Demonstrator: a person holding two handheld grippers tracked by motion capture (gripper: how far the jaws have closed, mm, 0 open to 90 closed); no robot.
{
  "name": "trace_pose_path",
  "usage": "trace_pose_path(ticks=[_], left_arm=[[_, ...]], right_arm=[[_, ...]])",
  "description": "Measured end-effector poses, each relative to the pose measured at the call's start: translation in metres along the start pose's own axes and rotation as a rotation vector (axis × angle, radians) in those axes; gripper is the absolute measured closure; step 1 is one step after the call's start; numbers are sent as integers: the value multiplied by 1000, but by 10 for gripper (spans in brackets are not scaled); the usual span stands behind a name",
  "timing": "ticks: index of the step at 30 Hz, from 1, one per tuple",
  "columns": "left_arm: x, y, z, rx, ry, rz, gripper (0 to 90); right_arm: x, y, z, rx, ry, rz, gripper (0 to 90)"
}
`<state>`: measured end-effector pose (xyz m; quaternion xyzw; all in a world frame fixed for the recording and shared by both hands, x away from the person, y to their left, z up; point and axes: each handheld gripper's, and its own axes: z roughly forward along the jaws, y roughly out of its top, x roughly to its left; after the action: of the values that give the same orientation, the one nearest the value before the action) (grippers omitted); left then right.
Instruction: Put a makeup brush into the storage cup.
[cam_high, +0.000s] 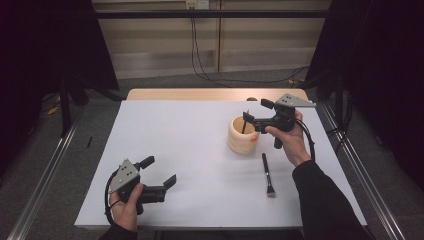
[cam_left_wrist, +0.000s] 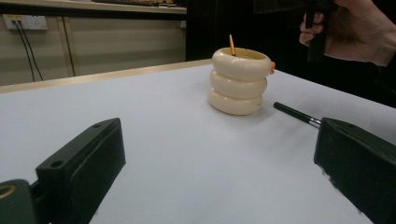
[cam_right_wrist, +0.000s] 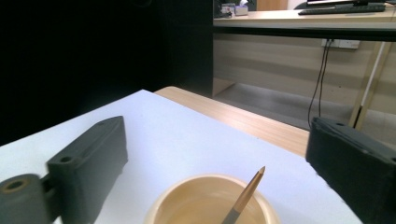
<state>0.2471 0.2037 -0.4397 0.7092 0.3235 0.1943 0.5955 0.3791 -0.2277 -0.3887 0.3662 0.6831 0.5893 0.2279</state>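
Observation:
A cream ringed cup (cam_high: 241, 136) stands right of the mat's middle, with a thin brush handle (cam_high: 244, 125) leaning inside it. My right gripper (cam_high: 256, 111) hovers just above the cup's rim, open and holding nothing. In the right gripper view the cup's rim (cam_right_wrist: 173, 197) and the handle's pointed golden tip (cam_right_wrist: 246, 192) lie below and between the spread jaws. A black makeup brush (cam_high: 267, 174) lies flat on the mat in front of the cup. My left gripper (cam_high: 161, 171) rests open near the front left, empty, and faces the cup (cam_left_wrist: 239, 81) and the lying brush (cam_left_wrist: 296, 114).
The white mat (cam_high: 190, 150) covers a wooden table whose bare back edge (cam_high: 200, 94) shows behind it. A small orange piece (cam_high: 255, 138) sticks out at the cup's side. Metal rails run along both sides of the table, and cables hang on the back wall.

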Motion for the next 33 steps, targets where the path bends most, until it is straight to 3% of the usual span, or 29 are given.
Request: trace_pose_path(ticks=[2,11,12,13,14,19,22,27,33], left_arm=[[0,0,0,-1,-1,-1,19],[-1,0,0,-11,-2,-6,19],[0,0,-1,-8,-6,10,20],[-1,0,-1,-19,2,-9,20],[0,1,-2,-18,5,3,19],[0,0,-2,-25,40,-20,7],[0,-1,-1,-24,26,-25,7],[0,-1,0,-9,12,-20,4],[-1,-1,0,-13,18,-23,6]], right_arm=[[0,1,-2,-3,-4,6,1],[1,-3,-8,-2,-11,20,5],[1,-3,-8,-1,-8,19,5],[0,-3,-10,1,-7,10,4],[0,-2,-11,-1,-24,12,6],[-2,-2,-21,-17,-54,18,6],[-2,-4,-25,-18,-72,15,3],[-2,-4,-35,-33,-61,29,16],[0,-10,-46,-23,-62,22,9]])
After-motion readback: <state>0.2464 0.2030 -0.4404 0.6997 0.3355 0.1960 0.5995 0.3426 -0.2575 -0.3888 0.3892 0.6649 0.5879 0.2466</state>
